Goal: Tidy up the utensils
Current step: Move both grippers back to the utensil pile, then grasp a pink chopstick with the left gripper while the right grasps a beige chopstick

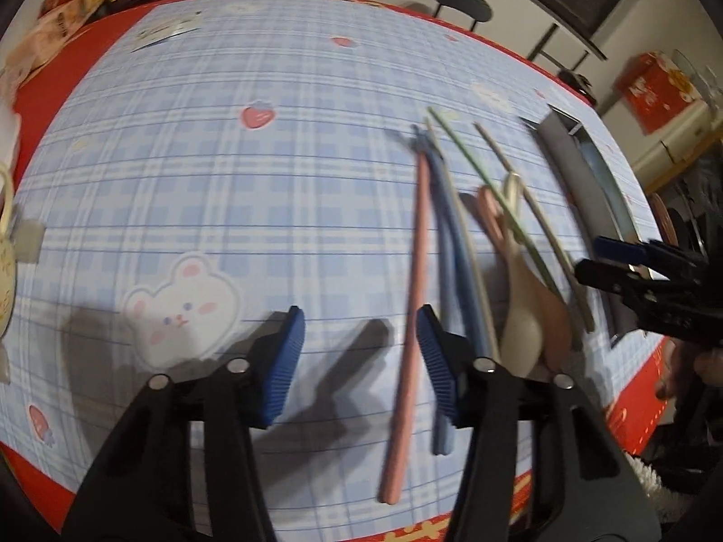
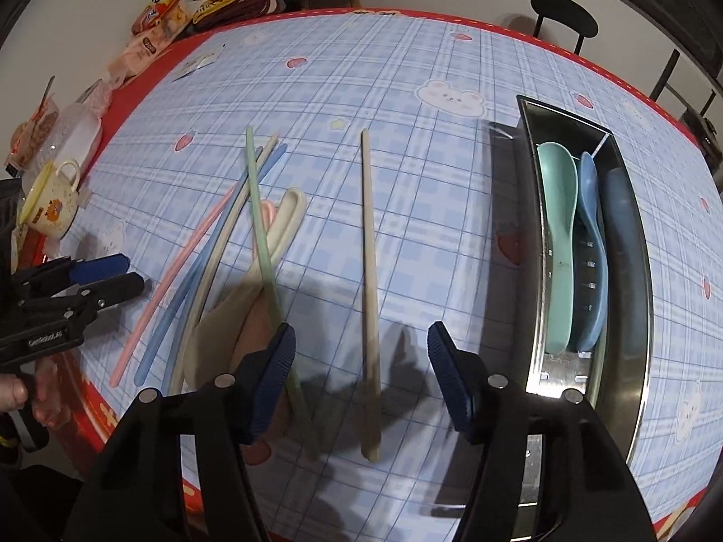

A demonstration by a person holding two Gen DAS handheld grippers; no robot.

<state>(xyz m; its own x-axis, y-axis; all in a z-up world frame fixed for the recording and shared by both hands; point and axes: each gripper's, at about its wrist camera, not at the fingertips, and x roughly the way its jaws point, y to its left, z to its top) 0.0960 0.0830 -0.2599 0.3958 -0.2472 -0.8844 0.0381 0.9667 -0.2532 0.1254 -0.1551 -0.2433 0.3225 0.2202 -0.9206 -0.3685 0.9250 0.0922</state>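
Loose chopsticks and spoons lie on the blue checked tablecloth. In the left wrist view a pink chopstick (image 1: 413,271) runs between the fingers of my open, empty left gripper (image 1: 359,361), with blue chopsticks (image 1: 452,244), a beige spoon (image 1: 519,316) and a green chopstick (image 1: 492,194) to its right. In the right wrist view a beige chopstick (image 2: 370,280) lies between the fingers of my open, empty right gripper (image 2: 361,375), above the cloth. The green chopstick (image 2: 266,248) crosses a beige spoon (image 2: 280,230). A steel tray (image 2: 632,244) at right holds a teal spoon (image 2: 558,235) and a blue spoon (image 2: 592,244).
A yellow-rimmed mug (image 2: 52,203), snack bags (image 2: 158,22) and a plastic container (image 2: 77,135) stand at the table's far left. A black stool (image 2: 562,13) stands beyond the far edge. The red table edge (image 2: 90,411) runs close to me.
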